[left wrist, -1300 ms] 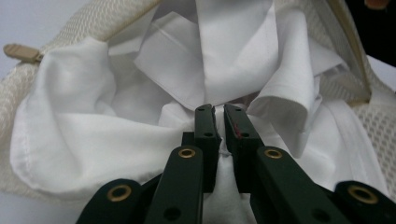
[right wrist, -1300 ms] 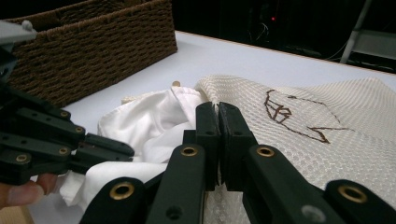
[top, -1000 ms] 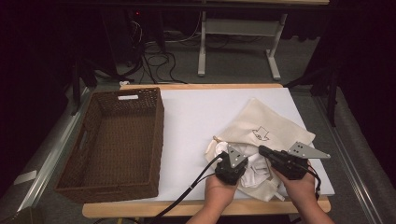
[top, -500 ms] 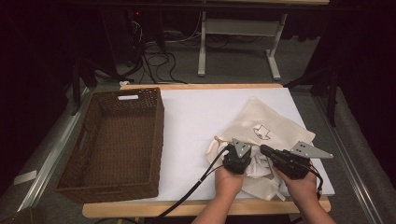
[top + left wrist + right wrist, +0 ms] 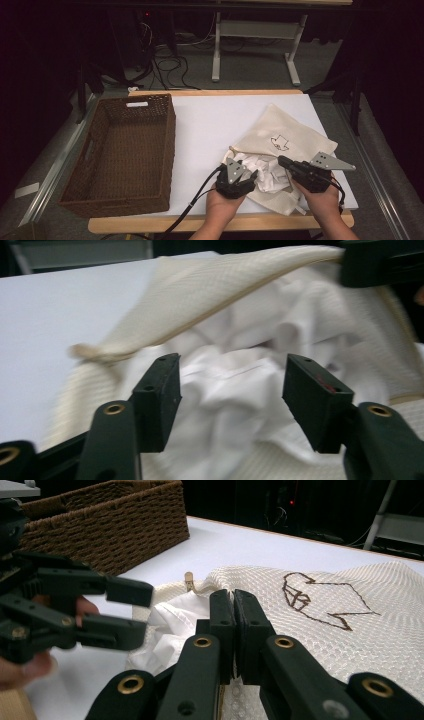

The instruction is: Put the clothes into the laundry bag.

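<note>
A cream mesh bag (image 5: 295, 135) with a dark line drawing lies at the right of the white table (image 5: 210, 125). Crumpled white cloth (image 5: 265, 170) spills from its mouth. My right gripper (image 5: 281, 161) is shut on the bag's upper rim and holds it raised off the cloth. In the right gripper view its jaws (image 5: 234, 610) are pressed together against the bag (image 5: 350, 630). My left gripper (image 5: 250, 177) is open just left of the mouth. In the left gripper view it (image 5: 232, 390) faces the white cloth (image 5: 235, 375) under the lifted bag rim (image 5: 200, 295), nothing between its jaws.
A brown wicker basket (image 5: 170, 145) stands empty at the left of the table, also seen in the right gripper view (image 5: 110, 525). Bare white tabletop lies between basket and bag. Desk legs and cables stand on the floor beyond the far edge.
My left gripper pushed toward the bag's mouth, then drew back a little to the left and toward the front edge. The right gripper has stayed put on the bag rim.
</note>
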The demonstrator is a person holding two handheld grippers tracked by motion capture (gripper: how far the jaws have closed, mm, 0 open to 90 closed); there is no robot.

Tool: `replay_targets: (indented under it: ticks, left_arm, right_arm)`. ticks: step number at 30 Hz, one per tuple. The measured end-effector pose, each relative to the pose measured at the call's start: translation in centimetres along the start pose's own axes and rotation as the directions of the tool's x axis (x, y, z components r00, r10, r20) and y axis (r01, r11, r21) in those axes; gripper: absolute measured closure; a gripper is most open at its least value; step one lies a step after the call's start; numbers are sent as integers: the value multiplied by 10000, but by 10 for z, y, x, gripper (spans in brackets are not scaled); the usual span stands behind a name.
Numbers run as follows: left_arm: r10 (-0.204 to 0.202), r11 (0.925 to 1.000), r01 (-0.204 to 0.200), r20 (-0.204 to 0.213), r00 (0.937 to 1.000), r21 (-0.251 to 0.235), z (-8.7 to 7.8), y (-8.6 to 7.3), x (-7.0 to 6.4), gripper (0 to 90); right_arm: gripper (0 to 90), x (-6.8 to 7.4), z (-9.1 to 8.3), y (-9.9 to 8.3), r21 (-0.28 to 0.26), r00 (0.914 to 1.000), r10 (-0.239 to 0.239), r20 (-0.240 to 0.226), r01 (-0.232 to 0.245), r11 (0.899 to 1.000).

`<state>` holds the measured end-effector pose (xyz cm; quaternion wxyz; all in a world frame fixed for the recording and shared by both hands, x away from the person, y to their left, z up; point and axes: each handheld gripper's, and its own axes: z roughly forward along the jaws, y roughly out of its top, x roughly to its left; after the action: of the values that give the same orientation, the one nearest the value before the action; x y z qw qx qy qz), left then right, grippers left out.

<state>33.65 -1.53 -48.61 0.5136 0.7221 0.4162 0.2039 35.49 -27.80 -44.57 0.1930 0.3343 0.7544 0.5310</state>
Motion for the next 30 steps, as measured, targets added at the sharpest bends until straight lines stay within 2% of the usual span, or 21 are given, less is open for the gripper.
replay_targets:
  ticks: [2,4,7,8,10,13,14,15,17,18,19,21,24,30]
  left_arm:
    - [-180,9997,184,-279,9994,139,-3,-3,10,342]
    - [-325,9987,339,-368,9988,369,0,-7,16,315]
    - [-557,9943,566,-121,9984,906,9,-12,18,326]
    - [-654,9893,654,-46,9979,1301,14,-14,18,335]
    - [-850,9808,828,48,9964,1765,21,-17,17,351]
    - [-916,9710,842,227,9955,2237,30,-20,17,522]
    - [-849,9699,771,242,9961,2310,32,-20,16,614]
    - [-735,9687,662,217,9971,2392,34,-20,14,665]
    - [-555,9711,535,21,9985,2327,37,-19,9,788]
    - [-632,9733,654,-171,9979,2202,38,-18,8,831]
    - [-729,9742,754,-194,9971,2127,38,-17,8,865]
    - [-661,9781,729,-411,9970,1949,40,-15,7,882]
    - [-532,9812,608,-459,9975,1834,45,-11,3,885]
    - [-351,9889,374,-184,9992,1438,67,3,-15,887]
  right_arm:
    - [886,0,0,0,17,10000,33,6,-33,10000]
    - [886,0,1,0,6,10000,-6,-7,6,10000]
    - [885,0,1,0,38,10000,25,-28,-25,10000]
    - [885,0,1,0,40,10000,27,-27,-26,10000]
    - [885,-1,1,0,12,10000,25,-22,-25,10000]
    - [886,-1,0,-1,20,10000,30,-19,-30,10000]
    - [885,-1,1,-1,25,10000,18,-29,-18,10000]
    - [885,-1,1,-1,26,10000,26,-46,-26,10000]
    - [885,-1,1,-1,26,10000,-10,-50,10,10000]
    - [885,-1,1,-1,33,10000,12,-48,-12,10000]
    - [885,-1,1,-1,40,10000,30,-39,-30,10000]
    - [885,-1,1,-1,24,10000,9,-48,-9,10000]
    - [885,-1,1,-1,23,10000,-13,-41,13,10000]
    - [886,-2,0,0,-20,10000,9,-27,-9,10000]
